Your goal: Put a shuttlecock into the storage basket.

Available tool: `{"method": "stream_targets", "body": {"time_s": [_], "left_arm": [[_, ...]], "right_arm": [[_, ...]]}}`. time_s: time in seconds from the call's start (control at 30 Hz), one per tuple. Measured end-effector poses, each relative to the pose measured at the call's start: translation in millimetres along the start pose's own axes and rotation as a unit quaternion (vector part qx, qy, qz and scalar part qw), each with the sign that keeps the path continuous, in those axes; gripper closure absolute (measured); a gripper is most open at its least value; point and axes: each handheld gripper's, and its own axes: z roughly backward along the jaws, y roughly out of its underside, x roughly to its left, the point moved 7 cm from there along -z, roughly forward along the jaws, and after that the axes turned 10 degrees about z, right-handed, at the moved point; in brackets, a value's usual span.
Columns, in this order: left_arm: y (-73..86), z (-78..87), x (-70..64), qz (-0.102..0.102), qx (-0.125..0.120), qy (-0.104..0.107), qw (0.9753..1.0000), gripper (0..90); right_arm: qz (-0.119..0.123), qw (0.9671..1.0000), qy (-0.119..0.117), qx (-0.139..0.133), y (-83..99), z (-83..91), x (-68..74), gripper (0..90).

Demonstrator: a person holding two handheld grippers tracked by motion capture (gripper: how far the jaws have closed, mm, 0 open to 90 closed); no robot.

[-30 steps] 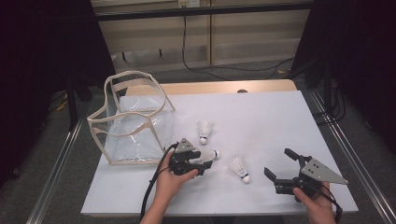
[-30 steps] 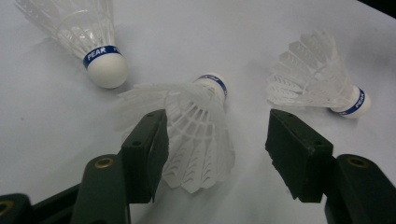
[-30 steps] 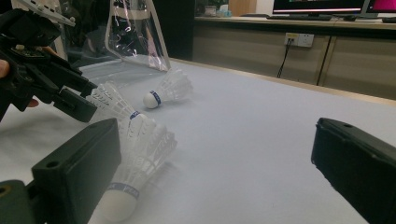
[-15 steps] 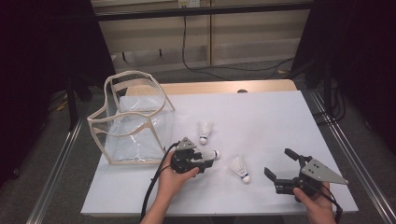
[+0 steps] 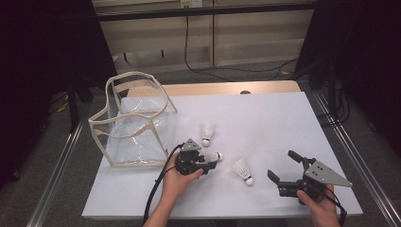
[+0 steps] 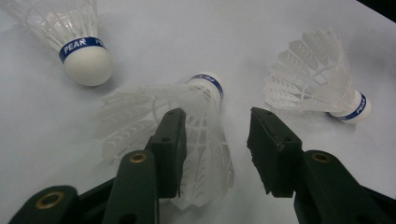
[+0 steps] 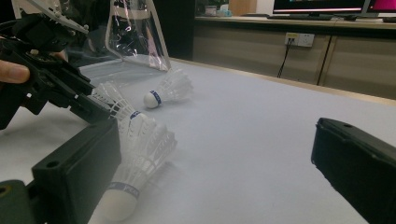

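The white-topped table (image 5: 265, 118) carries a clear plastic bag with cream fabric edging (image 5: 135, 123) standing open at its left, and three white feathered shuttlecocks with blue bands lie to the right of it. The left tool (image 6: 215, 140) is spread, unclenched, its jaws straddling the feather skirt of the middle shuttlecock (image 6: 187, 121) without pinching it yet; that shuttlecock lies on its side on the table, just right of the bag, its long axis running away from the tool with the cork pointing forward. The left hand is plainly the nearer one, so closing here should catch the skirt. The right tool (image 5: 289, 171) rests wide open, holding nothing, near the right front edge, with another shuttlecock (image 5: 242, 170) just to its left; the third shuttlecock (image 5: 207, 133) lies farther back
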Motion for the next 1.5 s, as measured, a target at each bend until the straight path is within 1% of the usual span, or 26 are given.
{"method": "stream_targets", "body": {"time_s": [0.1,0.2,0.27,0.3,0.37,0.47,0.57,0.7,0.8,0.97,1.3,1.5], "left_arm": [[0.1,0.5,1.0,0.001,0.003,-0.003,1.0000,59.4],[-1.5,-0.5,1.5,0.005,-0.001,0.001,1.0000,61.7],[-1.7,-1.0,1.4,0.005,-0.001,0.000,1.0000,61.8],[-2.2,-2.0,0.7,0.005,-0.001,0.004,1.0000,62.5],[-2.3,-2.7,0.6,0.004,0.002,0.001,1.0000,63.4],[-2.2,-2.9,0.8,0.003,0.004,0.002,1.0000,64.6],[-2.2,-2.3,1.2,0.007,0.004,0.004,1.0000,67.3],[-4.1,-3.2,1.3,0.015,-0.004,0.006,0.9999,68.6],[-4.0,-5.0,1.5,0.016,-0.003,0.007,0.9998,69.4],[-3.4,-5.7,1.6,0.016,0.000,0.007,0.9998,71.5],[-3.5,-6.1,2.4,0.015,-0.001,0.004,0.9999,75.5],[-3.3,-6.9,2.0,0.014,-0.001,0.006,0.9999,78.3]], "right_arm": [[0.000,1.0000,0.000,0.000,-0.2,0.2,0.1,1.2],[0.000,1.0000,0.000,0.000,-0.1,0.2,0.1,1.2],[0.001,1.0000,0.001,-0.001,-0.2,0.2,-0.1,1.2],[0.003,1.0000,0.001,0.000,-0.1,0.4,-0.4,1.2],[0.001,1.0000,0.001,-0.001,-0.2,0.3,-0.5,1.2],[0.001,1.0000,0.001,0.000,0.0,0.3,-0.6,1.2],[0.001,1.0000,0.001,-0.001,-0.2,0.3,-0.4,1.2],[0.000,1.0000,0.000,0.000,-0.1,0.0,0.2,1.2],[0.001,1.0000,0.000,-0.001,-0.2,0.3,-0.1,1.2],[0.000,1.0000,0.000,-0.001,0.0,0.1,-0.4,1.2],[0.001,1.0000,0.000,0.000,-0.1,0.4,-0.1,1.2],[0.001,1.0000,0.000,-0.001,-0.3,0.3,0.1,1.2]]}}
